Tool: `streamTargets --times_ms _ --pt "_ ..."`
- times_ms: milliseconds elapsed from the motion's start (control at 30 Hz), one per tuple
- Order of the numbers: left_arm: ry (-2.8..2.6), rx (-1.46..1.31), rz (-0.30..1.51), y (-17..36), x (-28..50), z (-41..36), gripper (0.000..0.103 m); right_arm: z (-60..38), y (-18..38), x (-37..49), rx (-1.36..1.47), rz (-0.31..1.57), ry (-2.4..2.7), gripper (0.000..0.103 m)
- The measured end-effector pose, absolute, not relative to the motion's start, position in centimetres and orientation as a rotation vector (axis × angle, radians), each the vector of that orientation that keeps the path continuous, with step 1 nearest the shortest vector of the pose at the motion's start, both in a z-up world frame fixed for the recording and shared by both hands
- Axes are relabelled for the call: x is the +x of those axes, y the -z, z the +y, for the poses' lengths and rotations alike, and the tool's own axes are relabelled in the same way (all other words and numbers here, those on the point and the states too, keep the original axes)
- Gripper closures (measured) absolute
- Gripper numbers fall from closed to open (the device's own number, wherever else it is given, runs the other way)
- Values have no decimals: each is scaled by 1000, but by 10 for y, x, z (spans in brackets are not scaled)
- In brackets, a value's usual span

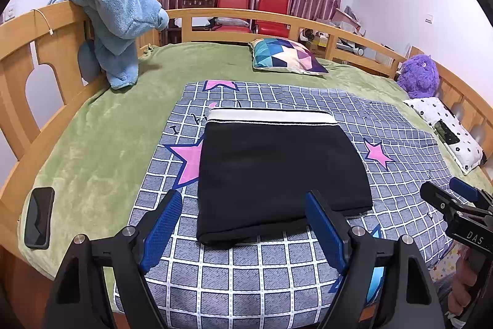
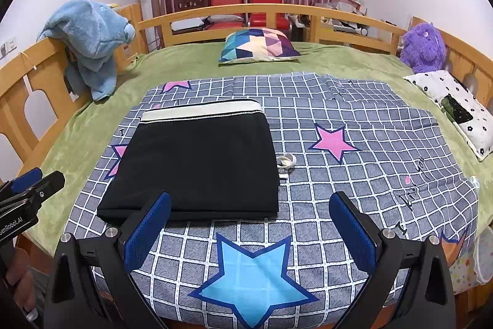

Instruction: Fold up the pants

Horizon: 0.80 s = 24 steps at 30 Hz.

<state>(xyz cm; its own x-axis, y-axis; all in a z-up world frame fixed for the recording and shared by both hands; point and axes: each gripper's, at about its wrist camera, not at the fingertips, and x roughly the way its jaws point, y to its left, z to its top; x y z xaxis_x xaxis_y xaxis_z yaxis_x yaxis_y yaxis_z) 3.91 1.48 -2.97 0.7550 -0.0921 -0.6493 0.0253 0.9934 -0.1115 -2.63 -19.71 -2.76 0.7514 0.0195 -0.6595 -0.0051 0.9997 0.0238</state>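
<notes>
The black pants [image 1: 277, 168] lie folded into a neat rectangle on the grey checked sheet [image 1: 400, 144], white waistband at the far edge. They also show in the right wrist view [image 2: 197, 162]. My left gripper [image 1: 243, 202] is open and empty, hovering just above the near edge of the pants. My right gripper [image 2: 249, 205] is open and empty, to the right of the pants' near right corner, above a blue star. The right gripper also shows at the right edge of the left wrist view [image 1: 446, 193], and the left gripper at the left edge of the right wrist view [image 2: 37, 181].
A black phone [image 1: 39, 216] lies on the green blanket [image 1: 101, 137] at the left. A small white cord [image 2: 286, 161] lies beside the pants' right edge. A patterned pillow [image 1: 286, 56], a purple plush [image 1: 419, 76], a white pillow [image 1: 446, 131] and a blue towel [image 1: 114, 17] on the wooden rail [image 1: 27, 57] surround the sheet.
</notes>
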Motion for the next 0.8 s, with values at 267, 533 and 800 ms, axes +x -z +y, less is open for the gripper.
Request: streamTargets --times_ms 267,533,800 --pt "65 -97 711 29 38 13 22 -199 27 -25 30 721 -12 2" --pt "66 -97 709 28 37 13 22 -200 26 -25 35 718 -12 2" --pt "67 -97 707 28 37 13 22 -200 27 -25 35 718 -12 2"
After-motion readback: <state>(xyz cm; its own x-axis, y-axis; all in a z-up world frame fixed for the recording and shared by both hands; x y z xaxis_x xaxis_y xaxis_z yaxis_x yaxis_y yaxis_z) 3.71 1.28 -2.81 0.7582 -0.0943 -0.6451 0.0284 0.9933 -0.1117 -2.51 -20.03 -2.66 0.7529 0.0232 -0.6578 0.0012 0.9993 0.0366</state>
